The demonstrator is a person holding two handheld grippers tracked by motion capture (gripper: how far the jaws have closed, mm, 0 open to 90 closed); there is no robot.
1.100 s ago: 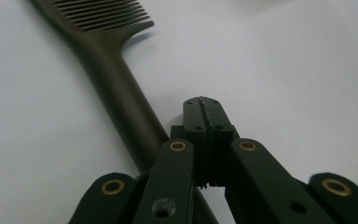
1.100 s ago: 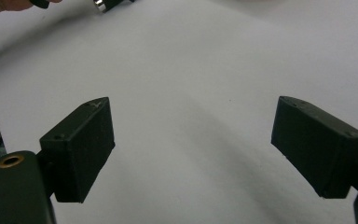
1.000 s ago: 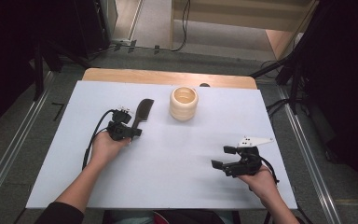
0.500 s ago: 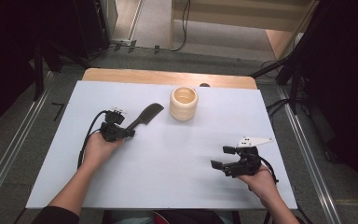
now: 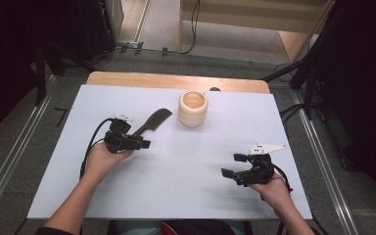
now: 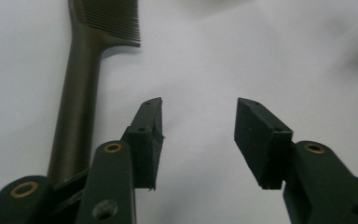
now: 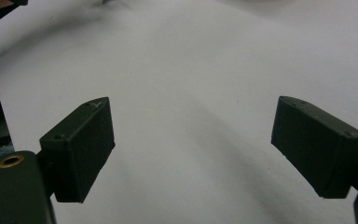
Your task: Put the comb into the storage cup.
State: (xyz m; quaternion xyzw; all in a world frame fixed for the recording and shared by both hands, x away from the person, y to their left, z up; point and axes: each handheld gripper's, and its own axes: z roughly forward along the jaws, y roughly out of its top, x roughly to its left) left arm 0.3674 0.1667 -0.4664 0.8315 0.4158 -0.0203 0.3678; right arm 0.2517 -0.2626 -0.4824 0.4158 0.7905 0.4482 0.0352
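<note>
A dark brown comb [image 5: 152, 121] lies flat on the white table [image 5: 186, 166], left of middle, its toothed end pointing to the far right. My left gripper [image 5: 143, 144] sits just near of its handle. Its jaws have just been opening and nothing is between them. In the left gripper view the comb [image 6: 77, 93] lies just outside the left jaw of my left gripper [image 6: 198, 135]. My right gripper [image 5: 231, 165] rests at the near right, open and empty, with bare table between the jaws of my right gripper [image 7: 191, 149].
A cream ridged cup [image 5: 193, 108] stands upright at the far middle of the table, right of the comb's teeth. A wooden strip [image 5: 176, 81] runs along the table's far edge. Dark stands and cables surround the table on the floor.
My left gripper, shut on the comb's handle earlier, carried it left and nearer, then opened; the comb now lies free on the table. The right gripper has not moved.
</note>
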